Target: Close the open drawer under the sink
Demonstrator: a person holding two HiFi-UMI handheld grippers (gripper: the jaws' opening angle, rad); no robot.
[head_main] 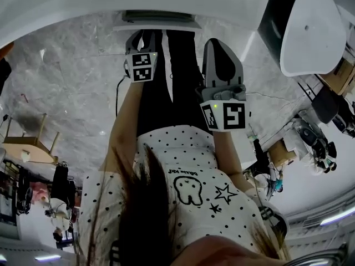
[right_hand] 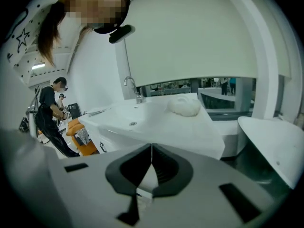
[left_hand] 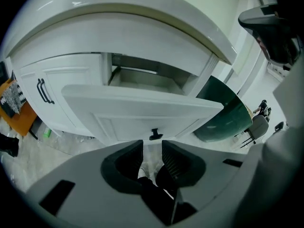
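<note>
The drawer (left_hand: 142, 110) stands pulled out of the white cabinet under the sink (left_hand: 133, 27). It fills the middle of the left gripper view, its front panel towards us, with a small black knob (left_hand: 155, 135) near the panel's lower edge. Our left gripper (left_hand: 152, 156) sits at bottom centre, directly under that knob in the frame, released, with its jaws apart and nothing gripped between them. Left of the drawer we see a closed door with a black handle (left_hand: 43, 90), and to the right a dark green panel (left_hand: 228, 120). Our right gripper (right_hand: 151, 159) is clenched on nothing, jaw tips meeting. Its view looks across the sink top, with a faucet (right_hand: 132, 87) at centre left and a white lump (right_hand: 184, 105) to its right. A person (right_hand: 51, 113) stands at far left.
</note>
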